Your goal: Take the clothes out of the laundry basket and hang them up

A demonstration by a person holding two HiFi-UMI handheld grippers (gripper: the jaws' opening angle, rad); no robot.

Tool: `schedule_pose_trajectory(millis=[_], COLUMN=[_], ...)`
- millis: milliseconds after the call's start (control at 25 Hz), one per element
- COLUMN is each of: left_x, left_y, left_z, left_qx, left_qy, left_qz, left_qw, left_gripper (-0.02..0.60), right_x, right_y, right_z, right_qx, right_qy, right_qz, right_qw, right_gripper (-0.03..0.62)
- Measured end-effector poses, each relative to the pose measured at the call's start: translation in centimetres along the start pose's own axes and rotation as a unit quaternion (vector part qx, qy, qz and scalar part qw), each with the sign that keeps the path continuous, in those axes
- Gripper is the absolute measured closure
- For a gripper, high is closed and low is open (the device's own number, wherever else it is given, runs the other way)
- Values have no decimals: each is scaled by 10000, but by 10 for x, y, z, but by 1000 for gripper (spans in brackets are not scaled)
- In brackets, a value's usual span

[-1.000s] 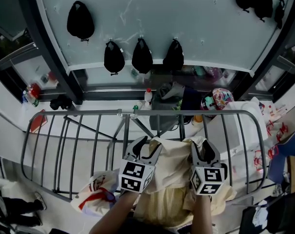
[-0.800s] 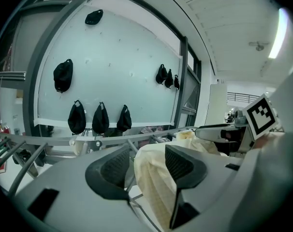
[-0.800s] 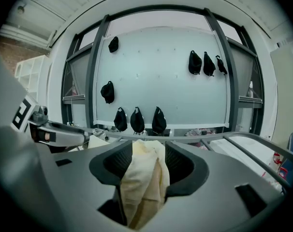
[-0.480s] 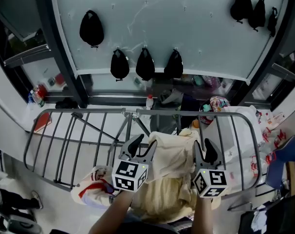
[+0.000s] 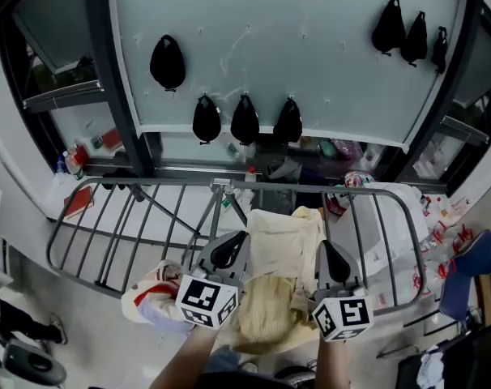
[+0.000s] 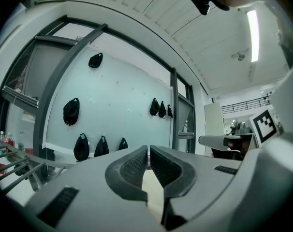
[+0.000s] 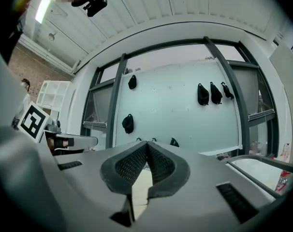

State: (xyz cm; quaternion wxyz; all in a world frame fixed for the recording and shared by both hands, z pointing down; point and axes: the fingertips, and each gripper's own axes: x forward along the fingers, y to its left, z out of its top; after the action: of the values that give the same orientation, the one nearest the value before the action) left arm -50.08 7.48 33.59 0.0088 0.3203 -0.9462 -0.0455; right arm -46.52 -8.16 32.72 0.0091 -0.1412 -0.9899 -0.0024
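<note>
Left gripper (image 5: 229, 248): jaws have just been closing and are now drawn in narrow on a fold of the cream garment (image 5: 282, 237); its own view shows pale cloth pinched between the ribbed pads (image 6: 134, 166). Right gripper (image 5: 328, 254): likewise just closed, pads nearly meeting at the tips, with the same cream cloth caught between them.

Garment position: held up between the two grippers, its far end draped across the bars of the grey drying rack (image 5: 310, 187). A yellower cloth (image 5: 266, 318) sits below it, nearest the camera; whether it is part of the same piece cannot be told.

Markings: the only print that can be made out is the black-and-white square pattern on the marker cubes (image 5: 203, 302). A white bag with red print (image 5: 148, 298) lies on the floor by the rack's near left edge; its lettering is too small to read.

View comparison: only the head view shows the rack, the spread of the garment and the floor bag. Both gripper views look level at the pale wall panel (image 5: 310, 55) and its hanging black bags (image 5: 245, 121). The left gripper view alone shows a ceiling light strip (image 6: 253, 33).
</note>
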Motion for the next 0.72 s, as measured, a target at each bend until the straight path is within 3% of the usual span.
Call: schedule_pose_trajectory(millis=[360,720], left_x=[-58,-77], left_y=[-41,-55], left_z=[-2,-2], left_qx=[117,100], left_qy=[-20,-9], left_qz=[-37,-71], left_qw=[9999,9999], left_gripper=[561,561], right_x=[-64,-89], right_y=[23,25], right_z=[2,4], right_qx=[-45,-81], right_qy=[-152,-200], right_qz=[106,40], right_qw=[9998,9998], right_gripper=[594,594])
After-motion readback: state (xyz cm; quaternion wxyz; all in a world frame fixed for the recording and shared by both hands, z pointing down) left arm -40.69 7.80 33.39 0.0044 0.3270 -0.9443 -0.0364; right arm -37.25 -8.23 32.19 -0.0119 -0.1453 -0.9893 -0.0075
